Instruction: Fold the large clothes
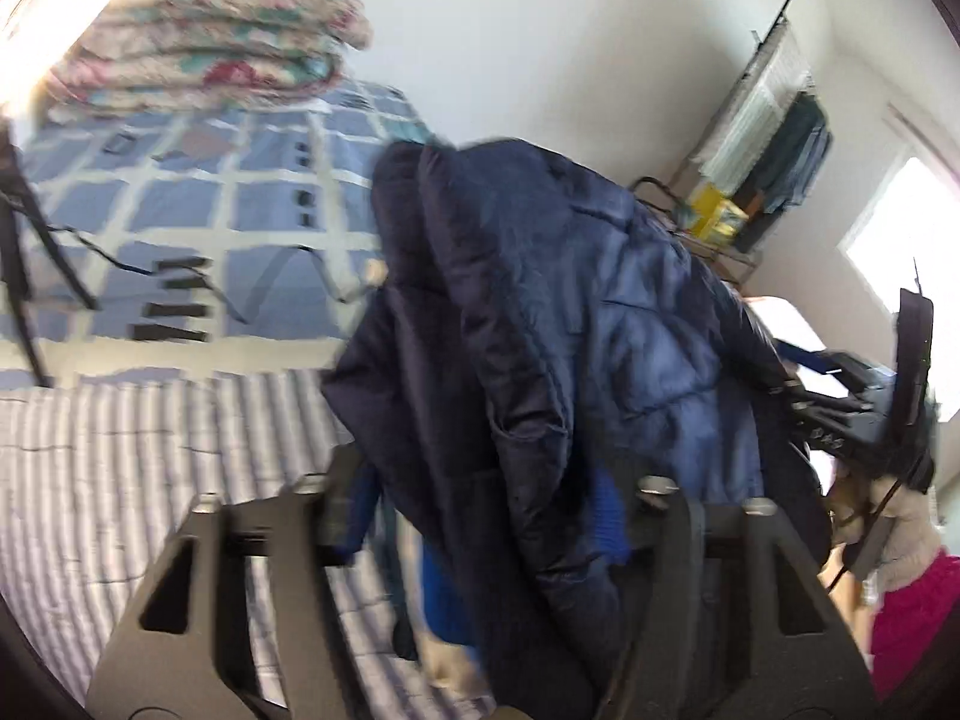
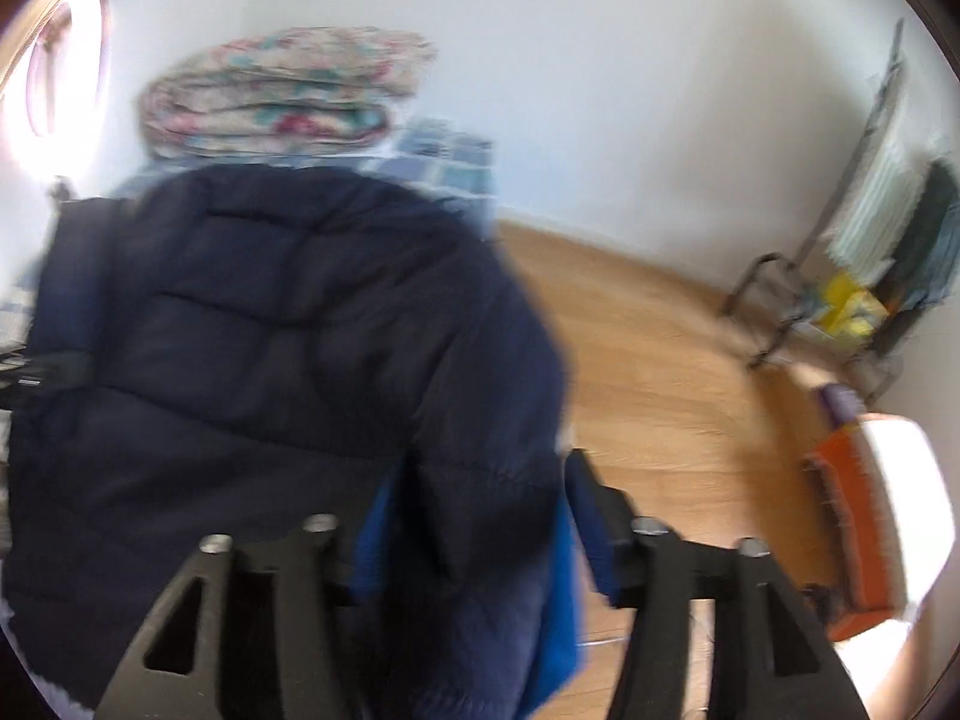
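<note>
Jacket (image 1: 540,312) lifted, both claws gripping

Place: we see a home bedroom.
Bed: we find a blue-and-white checked bedspread (image 1: 198,192) beside a grey-striped sheet (image 1: 120,450).
Bedding: a folded floral quilt stack (image 1: 210,42) lies on it.
Floor: we see light wooden boards (image 2: 660,360).
Corner: a metal clothes rack with hanging garments (image 1: 774,114) stands against the plain white wall (image 1: 540,30).
</note>
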The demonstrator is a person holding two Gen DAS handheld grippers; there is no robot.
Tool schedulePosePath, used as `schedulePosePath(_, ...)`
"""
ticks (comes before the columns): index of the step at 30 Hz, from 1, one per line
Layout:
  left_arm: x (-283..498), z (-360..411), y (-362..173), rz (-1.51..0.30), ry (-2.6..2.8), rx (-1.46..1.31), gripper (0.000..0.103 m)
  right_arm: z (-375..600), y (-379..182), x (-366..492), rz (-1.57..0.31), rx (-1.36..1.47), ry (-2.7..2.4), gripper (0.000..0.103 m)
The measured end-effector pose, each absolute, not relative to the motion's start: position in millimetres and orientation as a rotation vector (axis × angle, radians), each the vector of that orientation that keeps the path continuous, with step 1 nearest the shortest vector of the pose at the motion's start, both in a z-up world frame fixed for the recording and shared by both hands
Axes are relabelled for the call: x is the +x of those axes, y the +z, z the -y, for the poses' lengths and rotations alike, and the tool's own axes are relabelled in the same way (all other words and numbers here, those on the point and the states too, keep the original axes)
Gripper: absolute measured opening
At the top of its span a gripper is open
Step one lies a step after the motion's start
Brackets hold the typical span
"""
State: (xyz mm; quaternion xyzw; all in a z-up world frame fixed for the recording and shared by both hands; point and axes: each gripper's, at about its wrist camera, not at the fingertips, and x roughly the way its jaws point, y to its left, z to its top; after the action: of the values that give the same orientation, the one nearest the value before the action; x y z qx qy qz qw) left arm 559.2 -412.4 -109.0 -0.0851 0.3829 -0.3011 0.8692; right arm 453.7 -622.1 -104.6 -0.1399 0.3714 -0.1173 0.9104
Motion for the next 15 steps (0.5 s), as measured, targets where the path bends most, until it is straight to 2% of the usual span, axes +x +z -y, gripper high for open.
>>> schedulePosePath(8,515,374,-86,-0.720,-0.637,-0.121,0.064,609,-85,427,-0.692,-0.227,-0.308,0.069)
schedulePosePath(15,433,338,-33,-0.613,-0.631,-0.042,0.064,561,-57,380,-0.614,-0.202,-0.267,0.069)
